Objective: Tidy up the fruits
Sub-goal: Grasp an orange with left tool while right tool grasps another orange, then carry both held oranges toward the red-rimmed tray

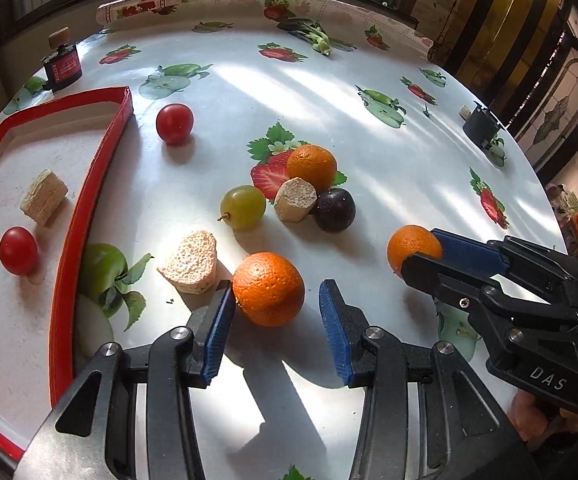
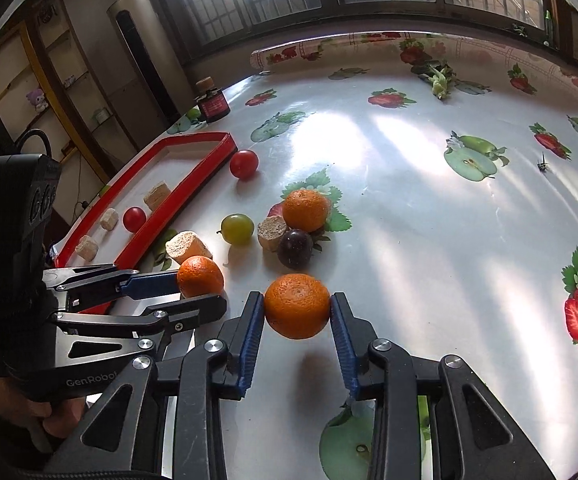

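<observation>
My left gripper (image 1: pixel 276 300) is open around a mandarin (image 1: pixel 268 289) that rests on the table; the left pad is close to it, the right pad stands apart. My right gripper (image 2: pixel 297 308) is shut on another mandarin (image 2: pixel 297 306), both pads touching it; it also shows in the left wrist view (image 1: pixel 413 249). A third mandarin (image 1: pixel 311 168), a green grape (image 1: pixel 243 207), a dark plum (image 1: pixel 334 210) and a red tomato (image 1: pixel 174 123) lie on the table. The red-rimmed tray (image 1: pixel 89 208) at the left holds another tomato (image 1: pixel 18 250).
Beige cork-like chunks lie by the fruit (image 1: pixel 295 199), near the tray (image 1: pixel 189 262) and inside the tray (image 1: pixel 44 197). A small dark bottle (image 1: pixel 63 65) stands at the far left, a black object (image 1: pixel 481 124) at the right edge, greens (image 1: pixel 317 38) at the back.
</observation>
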A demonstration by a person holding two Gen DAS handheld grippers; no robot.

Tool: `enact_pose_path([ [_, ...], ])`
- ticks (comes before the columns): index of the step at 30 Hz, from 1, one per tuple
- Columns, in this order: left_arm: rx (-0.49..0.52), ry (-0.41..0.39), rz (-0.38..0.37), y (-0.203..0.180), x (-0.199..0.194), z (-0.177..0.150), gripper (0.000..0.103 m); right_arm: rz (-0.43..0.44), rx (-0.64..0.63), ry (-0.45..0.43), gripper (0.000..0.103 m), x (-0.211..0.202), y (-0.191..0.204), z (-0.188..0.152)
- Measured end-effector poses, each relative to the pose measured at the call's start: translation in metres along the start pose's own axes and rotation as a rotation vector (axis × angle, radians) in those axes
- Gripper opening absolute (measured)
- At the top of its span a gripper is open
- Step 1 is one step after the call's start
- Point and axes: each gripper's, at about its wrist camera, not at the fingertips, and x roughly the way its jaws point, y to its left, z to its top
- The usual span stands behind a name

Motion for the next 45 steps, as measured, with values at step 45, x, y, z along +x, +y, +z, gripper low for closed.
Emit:
enact_pose_path([
  [45,-0.097,-0.166,0.059,0.072,-0.09,-0.018,0.03,0.065,-0.129,-0.031,0.035,-0.008,0.078,0.018],
])
